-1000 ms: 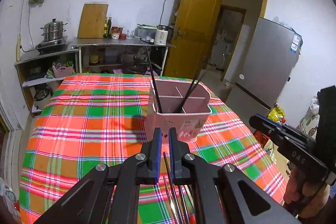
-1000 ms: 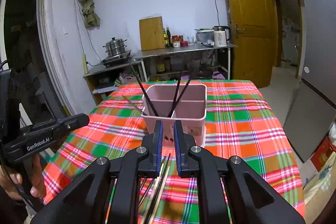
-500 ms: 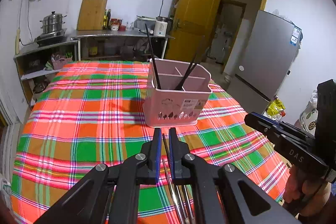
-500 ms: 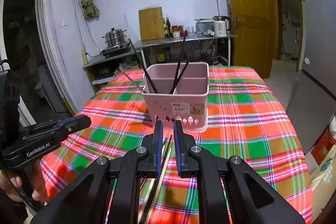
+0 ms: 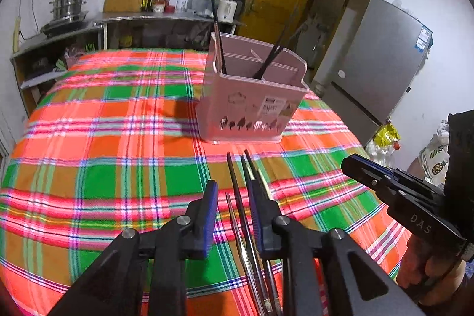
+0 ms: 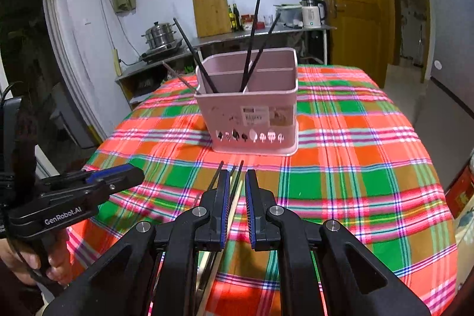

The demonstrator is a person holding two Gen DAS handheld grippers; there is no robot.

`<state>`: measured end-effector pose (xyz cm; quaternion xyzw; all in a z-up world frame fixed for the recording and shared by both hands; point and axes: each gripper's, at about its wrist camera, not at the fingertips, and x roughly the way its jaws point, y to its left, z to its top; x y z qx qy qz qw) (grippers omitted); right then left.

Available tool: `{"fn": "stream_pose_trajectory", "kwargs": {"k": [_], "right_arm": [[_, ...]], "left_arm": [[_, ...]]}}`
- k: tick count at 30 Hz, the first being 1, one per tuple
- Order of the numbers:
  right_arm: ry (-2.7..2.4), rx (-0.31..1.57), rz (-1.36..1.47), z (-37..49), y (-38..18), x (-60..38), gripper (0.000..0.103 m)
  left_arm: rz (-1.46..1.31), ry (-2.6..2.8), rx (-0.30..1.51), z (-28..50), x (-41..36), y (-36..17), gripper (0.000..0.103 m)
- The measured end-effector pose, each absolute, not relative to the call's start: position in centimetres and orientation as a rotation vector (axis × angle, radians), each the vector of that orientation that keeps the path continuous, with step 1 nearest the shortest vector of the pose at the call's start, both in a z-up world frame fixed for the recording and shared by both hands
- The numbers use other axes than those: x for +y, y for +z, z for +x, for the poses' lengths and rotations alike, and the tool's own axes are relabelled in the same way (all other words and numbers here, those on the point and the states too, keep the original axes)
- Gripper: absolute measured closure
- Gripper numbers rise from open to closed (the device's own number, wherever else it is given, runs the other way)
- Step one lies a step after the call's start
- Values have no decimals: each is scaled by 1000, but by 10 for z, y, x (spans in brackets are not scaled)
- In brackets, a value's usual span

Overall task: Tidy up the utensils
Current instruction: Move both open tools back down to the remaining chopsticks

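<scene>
A pink divided utensil holder (image 5: 251, 105) stands mid-table with several dark chopsticks upright in it; it also shows in the right wrist view (image 6: 251, 108). Several loose chopsticks (image 5: 241, 197) lie on the plaid cloth in front of it, also in the right wrist view (image 6: 234, 185). My left gripper (image 5: 232, 197) is open, low over the loose chopsticks, with some lying between its jaws. My right gripper (image 6: 237, 185) is slightly open and empty, above the same chopsticks. Each gripper shows in the other's view: the right (image 5: 394, 191), the left (image 6: 89, 185).
The round table (image 5: 103, 138) wears a red, green and orange plaid cloth. Behind stand a metal counter with a steamer pot (image 6: 161, 34), a cutting board (image 6: 211, 12) and a kettle (image 6: 312, 12). A yellow door and a grey fridge (image 5: 382, 61) stand to the right.
Both grippers have dropped lower toward the loose chopsticks. The left jaws have opened wide from nearly shut; the right jaws have parted slightly.
</scene>
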<state>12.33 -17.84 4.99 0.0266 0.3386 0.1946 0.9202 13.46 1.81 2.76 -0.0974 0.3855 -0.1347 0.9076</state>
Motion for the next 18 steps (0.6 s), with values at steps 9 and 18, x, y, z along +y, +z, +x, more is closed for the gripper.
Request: {"fn": "stream_pose_trajectory", "kwargs": {"k": [9, 18], "right_arm": [[403, 773, 79, 133, 21, -178, 93], [415, 816, 81, 141, 5, -174, 93]], "left_arm": [[-198, -299, 912, 149, 5, -14, 82], [-190, -280, 971, 161, -1, -34, 82]]}}
